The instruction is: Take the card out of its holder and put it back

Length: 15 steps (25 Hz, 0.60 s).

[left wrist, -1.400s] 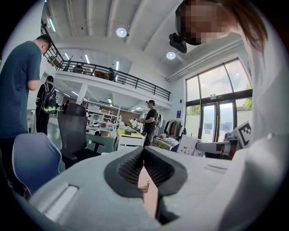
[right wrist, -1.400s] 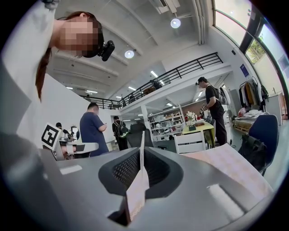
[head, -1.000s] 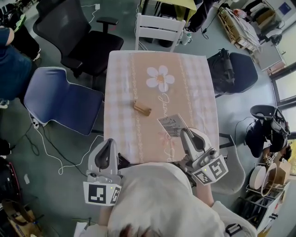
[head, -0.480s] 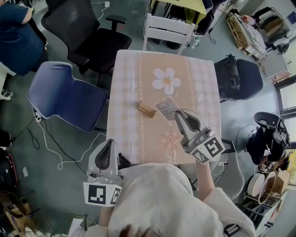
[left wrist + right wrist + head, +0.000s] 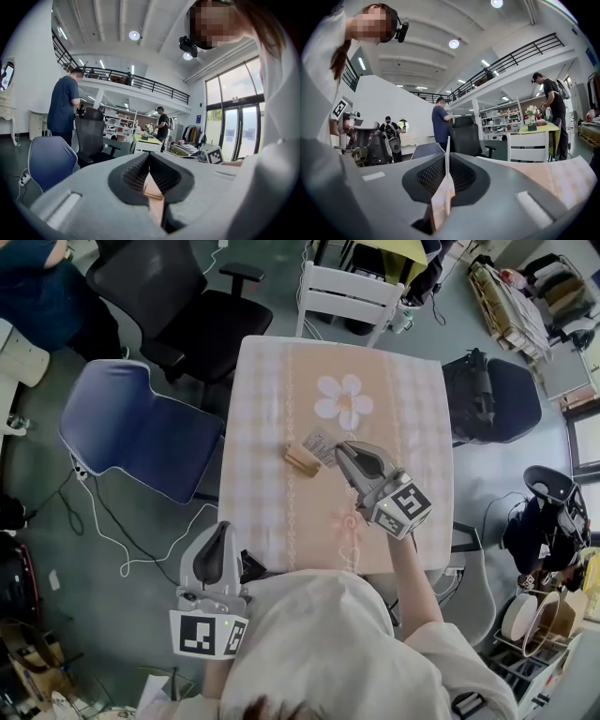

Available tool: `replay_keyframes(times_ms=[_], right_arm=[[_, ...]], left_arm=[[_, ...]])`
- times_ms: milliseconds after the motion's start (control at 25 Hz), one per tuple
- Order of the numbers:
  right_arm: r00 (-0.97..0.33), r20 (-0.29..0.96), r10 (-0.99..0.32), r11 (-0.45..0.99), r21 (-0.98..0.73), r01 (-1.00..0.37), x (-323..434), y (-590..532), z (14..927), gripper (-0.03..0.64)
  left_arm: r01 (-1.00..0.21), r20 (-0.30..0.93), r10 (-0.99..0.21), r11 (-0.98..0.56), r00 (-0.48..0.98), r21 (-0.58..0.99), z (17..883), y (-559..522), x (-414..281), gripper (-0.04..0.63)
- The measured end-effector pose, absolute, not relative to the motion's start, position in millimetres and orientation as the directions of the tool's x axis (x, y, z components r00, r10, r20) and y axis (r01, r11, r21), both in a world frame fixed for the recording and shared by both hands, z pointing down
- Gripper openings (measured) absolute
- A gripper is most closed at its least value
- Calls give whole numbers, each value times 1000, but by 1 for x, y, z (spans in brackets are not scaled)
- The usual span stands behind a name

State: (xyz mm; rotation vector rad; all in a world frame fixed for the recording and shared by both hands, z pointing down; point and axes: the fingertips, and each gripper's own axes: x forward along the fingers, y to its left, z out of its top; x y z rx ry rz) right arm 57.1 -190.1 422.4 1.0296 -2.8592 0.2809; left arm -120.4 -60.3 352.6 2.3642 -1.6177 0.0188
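- Right gripper, grey with a black-and-white marker cube at its rear, reaches over the middle of the table; its jaws are pressed together on a thin white printed card.
- In the right gripper view the card stands edge-on between the ribbed pads, upright, with its top edge rising above the jaws.
- From the head view the card lies low over the cloth, just beside the small light wooden block holder – whether card and holder touch cannot be told.
- The holder sits on the square table, which is covered with a peach checked cloth bearing a white flower print; the holder lies nearer the person than the flower.
- Left gripper hangs off the table's near-left corner, close to the person's body, well apart from the holder; its jaws meet at the tips and grip nothing.
- Around the table stand a blue plastic chair at the left, a black mesh office chair at the far left, and a white wooden chair at the far side.
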Motion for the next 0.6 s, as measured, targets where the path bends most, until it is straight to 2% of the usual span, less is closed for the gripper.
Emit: replay_keyframes(times_ms=[600], right_arm=[[-830,191,-524,818,-160,-553,33,-212,462,20]], left_arm=[[-919,185,-913,-320,364,229,360,-71,-116,0]])
